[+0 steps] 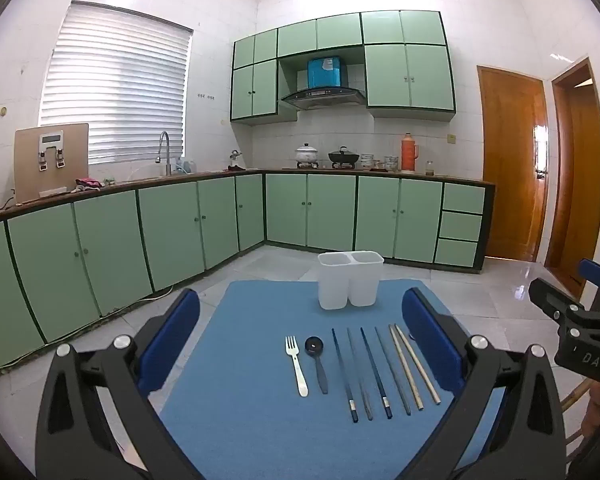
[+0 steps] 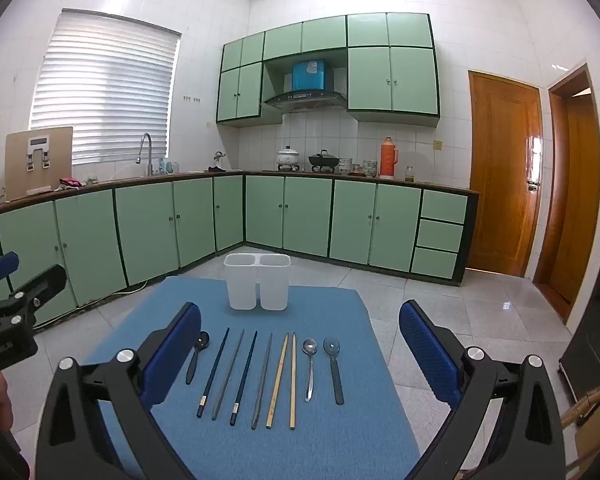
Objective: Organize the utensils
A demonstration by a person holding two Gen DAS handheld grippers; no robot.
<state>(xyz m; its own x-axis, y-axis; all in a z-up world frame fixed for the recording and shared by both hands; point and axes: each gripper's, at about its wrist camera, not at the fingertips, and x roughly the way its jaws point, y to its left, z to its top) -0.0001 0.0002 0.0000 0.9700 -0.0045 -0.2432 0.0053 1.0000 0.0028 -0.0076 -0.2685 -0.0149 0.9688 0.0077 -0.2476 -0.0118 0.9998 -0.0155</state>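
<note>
A row of utensils lies on a blue mat. In the left wrist view I see a white fork, a black spoon, and several chopsticks. In the right wrist view I see the black spoon, the chopsticks, a metal spoon and a dark spoon. A white two-compartment holder stands empty at the mat's far edge. My left gripper and right gripper are open, above the near side of the mat.
The mat covers a small table over a tiled floor. Green kitchen cabinets run along the far walls. A wooden door is at the right. The right gripper's body shows at the right edge of the left wrist view.
</note>
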